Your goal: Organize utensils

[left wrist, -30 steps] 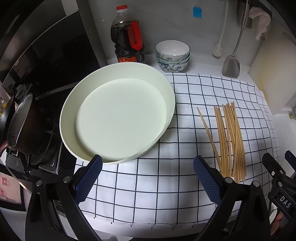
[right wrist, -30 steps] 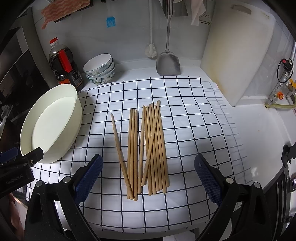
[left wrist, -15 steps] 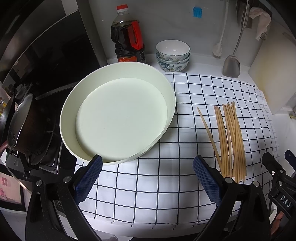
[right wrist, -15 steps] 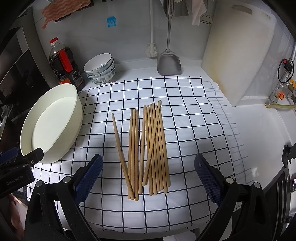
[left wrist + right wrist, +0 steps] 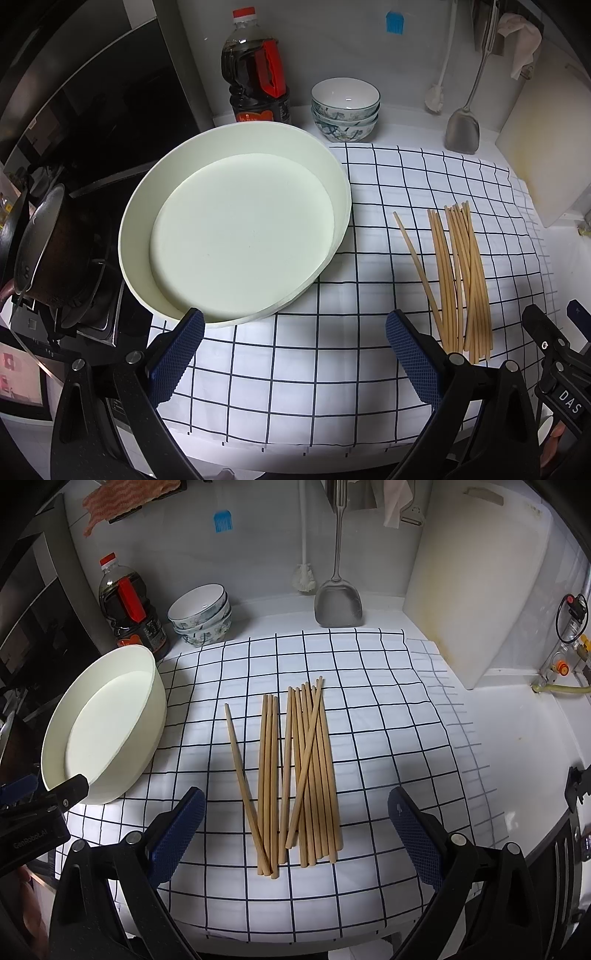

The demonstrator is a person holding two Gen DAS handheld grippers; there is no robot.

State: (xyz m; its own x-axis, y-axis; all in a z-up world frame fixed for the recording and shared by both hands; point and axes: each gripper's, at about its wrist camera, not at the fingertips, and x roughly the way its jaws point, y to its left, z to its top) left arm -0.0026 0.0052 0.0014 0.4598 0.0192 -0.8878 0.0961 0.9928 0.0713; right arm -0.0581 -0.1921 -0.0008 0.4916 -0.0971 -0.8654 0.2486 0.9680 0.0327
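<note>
Black left gripper (image 5: pixel 293 354), right gripper (image 5: pixel 295 834) alike (blue textured pads), silver screws

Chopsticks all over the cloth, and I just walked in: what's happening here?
A person holds a two-finger tool in each hand over a checked cloth. The right tool hangs open right in front of a loose pile of wooden chopsticks; the left tool hangs open by an empty cream round tray. Nothing is gripped yet and no chopstick is in the tray, so the tidying has not started.
</note>
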